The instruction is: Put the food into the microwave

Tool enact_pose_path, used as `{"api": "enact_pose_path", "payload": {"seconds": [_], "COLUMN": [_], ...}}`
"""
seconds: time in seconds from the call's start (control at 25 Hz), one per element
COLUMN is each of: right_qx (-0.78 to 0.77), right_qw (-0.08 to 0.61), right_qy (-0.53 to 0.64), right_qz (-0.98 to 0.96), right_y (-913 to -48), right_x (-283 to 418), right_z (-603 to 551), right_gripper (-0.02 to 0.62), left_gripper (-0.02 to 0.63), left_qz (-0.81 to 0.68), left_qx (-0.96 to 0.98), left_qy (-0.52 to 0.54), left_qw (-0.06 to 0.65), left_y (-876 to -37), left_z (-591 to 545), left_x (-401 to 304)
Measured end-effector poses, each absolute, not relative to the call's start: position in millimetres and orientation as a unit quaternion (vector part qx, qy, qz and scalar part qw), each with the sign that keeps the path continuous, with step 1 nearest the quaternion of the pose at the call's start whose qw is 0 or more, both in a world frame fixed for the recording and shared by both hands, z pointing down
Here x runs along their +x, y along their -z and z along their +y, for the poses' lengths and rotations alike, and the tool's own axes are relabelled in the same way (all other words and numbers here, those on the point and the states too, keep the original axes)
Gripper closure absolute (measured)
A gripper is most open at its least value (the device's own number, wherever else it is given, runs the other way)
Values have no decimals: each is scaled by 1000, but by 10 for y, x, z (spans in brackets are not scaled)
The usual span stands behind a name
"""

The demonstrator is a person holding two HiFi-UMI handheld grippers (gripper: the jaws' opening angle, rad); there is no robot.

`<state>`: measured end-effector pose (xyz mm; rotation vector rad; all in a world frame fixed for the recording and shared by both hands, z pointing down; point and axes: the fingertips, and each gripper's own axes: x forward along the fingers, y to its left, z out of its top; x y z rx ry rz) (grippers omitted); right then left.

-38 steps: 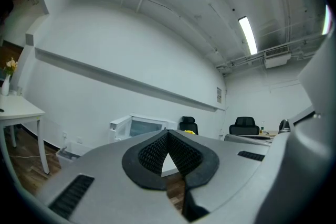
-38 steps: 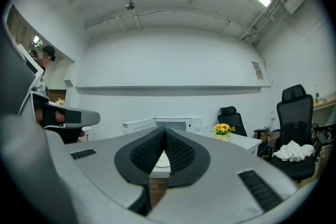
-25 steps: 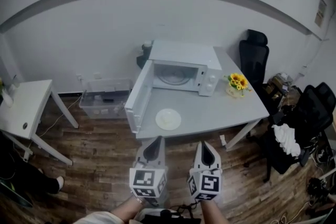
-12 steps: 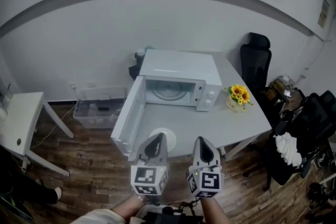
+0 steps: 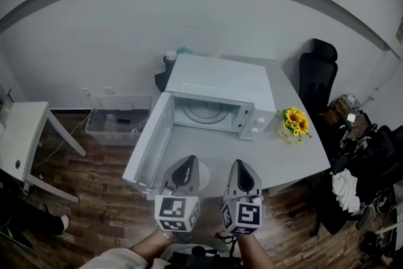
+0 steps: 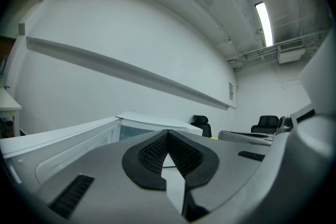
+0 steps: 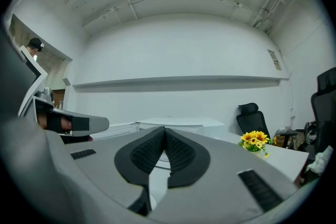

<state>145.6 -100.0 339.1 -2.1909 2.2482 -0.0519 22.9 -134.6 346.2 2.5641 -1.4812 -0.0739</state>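
A white microwave (image 5: 217, 86) stands on the grey table (image 5: 296, 157) with its door (image 5: 146, 151) swung wide open to the left; the glass turntable inside is bare. A white plate (image 5: 204, 174) lies on the table in front of it, mostly hidden between my grippers. My left gripper (image 5: 186, 162) and right gripper (image 5: 242, 164) are held side by side at the table's near edge, pointing level at the microwave. Both are shut with nothing in them, as seen in the left gripper view (image 6: 167, 134) and the right gripper view (image 7: 165, 130).
Yellow flowers (image 5: 295, 123) sit on the table right of the microwave. A black office chair (image 5: 320, 72) stands behind the table's right end. A clear plastic bin (image 5: 117, 124) is on the floor at left, beside a white side table (image 5: 22, 135).
Both grippers have moved forward together toward the table and microwave, still shut. The plate, fully visible a second ago, is now mostly covered by them.
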Motion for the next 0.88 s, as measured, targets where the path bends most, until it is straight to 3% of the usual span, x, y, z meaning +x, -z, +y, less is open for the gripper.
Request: {"api": "enact_pose_path", "payload": {"seconds": [0.88], "right_qx": [-611], "right_qw": [-37], "right_qy": [80], "right_qz": [787], "right_y": [-3963], "right_x": [1326], "right_z": [-1611], "right_gripper": [574], "left_gripper": [597], "left_qz": [-574], "left_qx": [809], "left_qy": [-3], "left_qw": [125], "left_y": [-3941], "left_z": [-1664], "left_x": [143]}}
